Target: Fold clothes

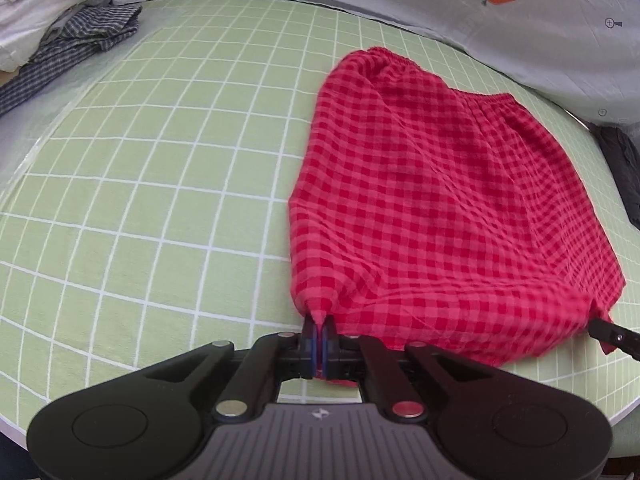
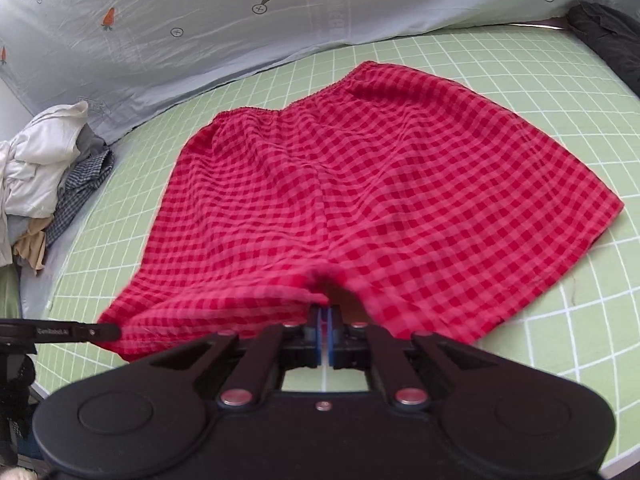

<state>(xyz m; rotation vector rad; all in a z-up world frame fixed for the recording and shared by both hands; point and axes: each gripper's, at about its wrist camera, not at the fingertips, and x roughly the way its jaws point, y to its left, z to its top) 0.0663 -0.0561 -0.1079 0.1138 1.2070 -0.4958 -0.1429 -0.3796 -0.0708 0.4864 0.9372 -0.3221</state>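
Observation:
Red checked shorts (image 1: 448,208) lie spread on the green grid mat (image 1: 160,200), waistband at the far side. My left gripper (image 1: 319,322) is shut on the near left hem corner of the shorts. In the right wrist view the shorts (image 2: 360,184) fill the middle, and my right gripper (image 2: 324,314) is shut on the hem near the crotch. The right gripper's tip shows at the right edge of the left view (image 1: 612,336). The left gripper's tip shows at the left of the right view (image 2: 80,332).
A pile of white and blue checked clothes (image 1: 60,28) lies at the far left of the mat, also in the right wrist view (image 2: 48,176). A grey carrot-print sheet (image 2: 240,20) borders the far side. A dark garment (image 2: 608,40) lies at the far right.

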